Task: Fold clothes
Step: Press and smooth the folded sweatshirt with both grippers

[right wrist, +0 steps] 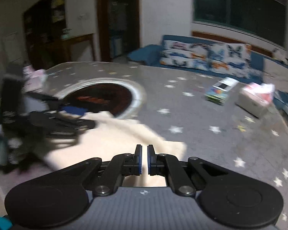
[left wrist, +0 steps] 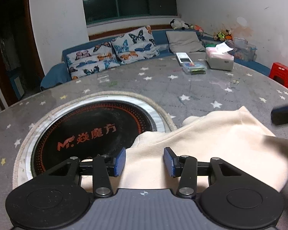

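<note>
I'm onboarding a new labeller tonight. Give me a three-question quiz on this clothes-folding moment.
1. True or false: the left claw stands open over the cream fleece garment.
2. What does the garment's far edge partly cover? A) round black induction cooktop B) white tissue box C) red plastic stool
3. Fill in: the right claw has its jaws nearly ____.

Key: 1 true; 2 A; 3 closed. Whether the right claw pinches cloth cannot be told.
</note>
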{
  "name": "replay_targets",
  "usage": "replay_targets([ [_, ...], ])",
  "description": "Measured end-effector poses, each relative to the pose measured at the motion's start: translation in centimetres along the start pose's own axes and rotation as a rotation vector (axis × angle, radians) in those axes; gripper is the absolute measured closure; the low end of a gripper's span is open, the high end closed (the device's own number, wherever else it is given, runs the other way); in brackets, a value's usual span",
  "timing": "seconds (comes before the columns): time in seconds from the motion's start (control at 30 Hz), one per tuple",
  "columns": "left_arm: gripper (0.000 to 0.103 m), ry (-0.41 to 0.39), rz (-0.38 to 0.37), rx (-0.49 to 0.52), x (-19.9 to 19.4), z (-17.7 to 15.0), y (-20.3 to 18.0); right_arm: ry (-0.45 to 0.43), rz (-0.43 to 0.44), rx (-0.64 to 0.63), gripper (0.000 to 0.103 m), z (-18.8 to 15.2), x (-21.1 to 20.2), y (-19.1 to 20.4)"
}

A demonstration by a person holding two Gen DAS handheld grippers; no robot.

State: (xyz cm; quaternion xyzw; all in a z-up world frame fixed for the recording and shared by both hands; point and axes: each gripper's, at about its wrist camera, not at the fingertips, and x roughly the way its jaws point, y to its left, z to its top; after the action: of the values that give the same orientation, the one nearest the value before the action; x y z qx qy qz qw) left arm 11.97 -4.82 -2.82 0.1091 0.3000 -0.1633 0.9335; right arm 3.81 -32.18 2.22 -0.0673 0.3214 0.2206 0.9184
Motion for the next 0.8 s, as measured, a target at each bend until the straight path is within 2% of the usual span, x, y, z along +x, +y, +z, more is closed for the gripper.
replay_targets([
  [0.07,0.056,-0.024,-0.015,0.008,-1.1,-0.1,-0.4,0.018,0.028,-0.028,0.099,-0.4,0.2,1.0],
  [0.2,0.056,-0.056,-0.061,0.040,-3.5,-0.9,-1.2,0.077,0.021,-0.026,0.099,-2.4,1.3,1.4],
  [0.3,0.056,-0.055,-0.094,0.044,-4.7,-1.8,-1.5,0.064,0.029,0.026,0.099,-3.8,1.2,0.8],
  [0.43,0.056,-0.055,-0.127,0.039,-6.5,-3.2,-2.0,0.059,0.031,0.044,0.099,-3.3,0.5,0.9],
  [0.57,0.057,-0.051,-0.140,-0.014,-7.6,-4.2,-1.3,0.066,0.029,0.052,0.099,-3.3,0.1,0.7],
  [0.67,0.056,-0.016,-0.132,-0.072,-7.2,-5.1,-0.1,0.078,0.037,0.088,0.100,-3.7,0.7,0.2],
  [0.8,0.056,-0.016,-0.142,-0.128,-7.5,-5.4,1.4,0.088,0.026,0.067,0.100,-3.6,0.8,0.6],
])
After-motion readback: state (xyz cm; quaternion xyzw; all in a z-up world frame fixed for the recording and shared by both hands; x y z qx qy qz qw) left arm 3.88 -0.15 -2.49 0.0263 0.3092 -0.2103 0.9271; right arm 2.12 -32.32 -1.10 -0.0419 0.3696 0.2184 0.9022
